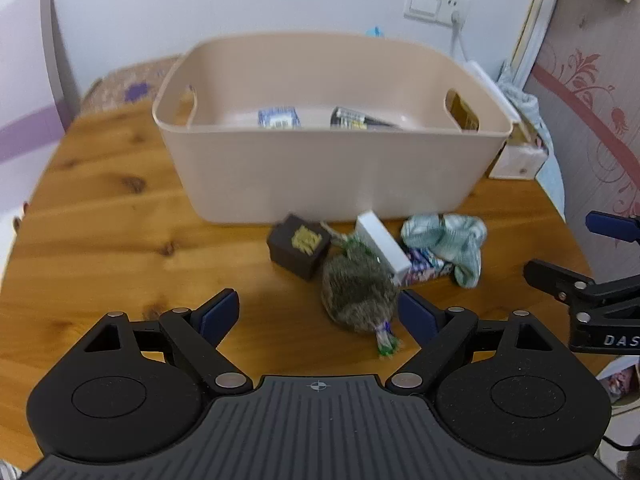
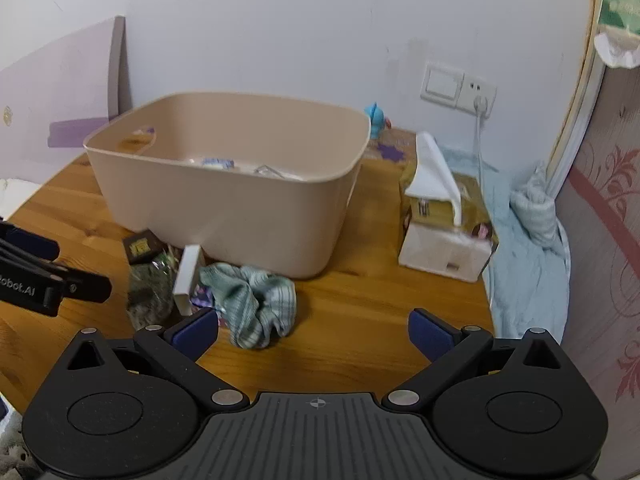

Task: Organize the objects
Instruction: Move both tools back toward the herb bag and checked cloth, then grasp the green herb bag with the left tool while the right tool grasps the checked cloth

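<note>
A beige plastic bin stands on the wooden table and holds a blue packet and a dark packet. In front of it lie a dark brown box, a grey-green bagged bundle, a white box, a purple patterned packet and a crumpled green checked cloth. My left gripper is open, just before the bundle. My right gripper is open, the cloth near its left finger.
A tissue box stands right of the bin, with a light blue cloth along the wall. A wall socket with a plugged cable is behind. The table's right edge curves close by.
</note>
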The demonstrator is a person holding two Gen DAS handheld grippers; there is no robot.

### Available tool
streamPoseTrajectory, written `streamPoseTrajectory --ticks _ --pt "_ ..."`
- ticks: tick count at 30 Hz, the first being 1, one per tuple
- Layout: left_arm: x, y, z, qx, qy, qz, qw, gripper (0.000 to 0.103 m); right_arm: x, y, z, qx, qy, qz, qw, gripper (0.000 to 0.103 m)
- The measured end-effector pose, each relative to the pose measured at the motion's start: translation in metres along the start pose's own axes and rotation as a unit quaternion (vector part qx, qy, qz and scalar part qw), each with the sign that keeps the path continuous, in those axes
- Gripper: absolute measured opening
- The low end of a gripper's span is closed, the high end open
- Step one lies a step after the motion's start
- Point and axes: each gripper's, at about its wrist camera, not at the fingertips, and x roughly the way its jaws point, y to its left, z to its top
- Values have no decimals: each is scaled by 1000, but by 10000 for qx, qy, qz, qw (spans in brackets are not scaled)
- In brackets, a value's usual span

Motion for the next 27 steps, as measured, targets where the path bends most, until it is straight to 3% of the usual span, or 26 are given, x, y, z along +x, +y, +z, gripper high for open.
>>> streamPoseTrajectory --ticks 11,16,20,23,27 --pt "33 -7 -6 -219 369 4 9991 88 36 1 -9 77 423 219 9988 103" --pt "44 -11 -2 -354 341 -106 9987 88 52 7 -10 33 539 281 9981 103" --pt "54 -15 1 -334 309 71 9989 88 67 7 -11 117 630 230 9977 102" --pt "61 -12 2 -457 375 16 9983 88 71 6 -12 203 622 310 9974 97" --pt "67 -8 0 -537 343 125 9979 84 77 2 -12 398 643 354 9965 80"
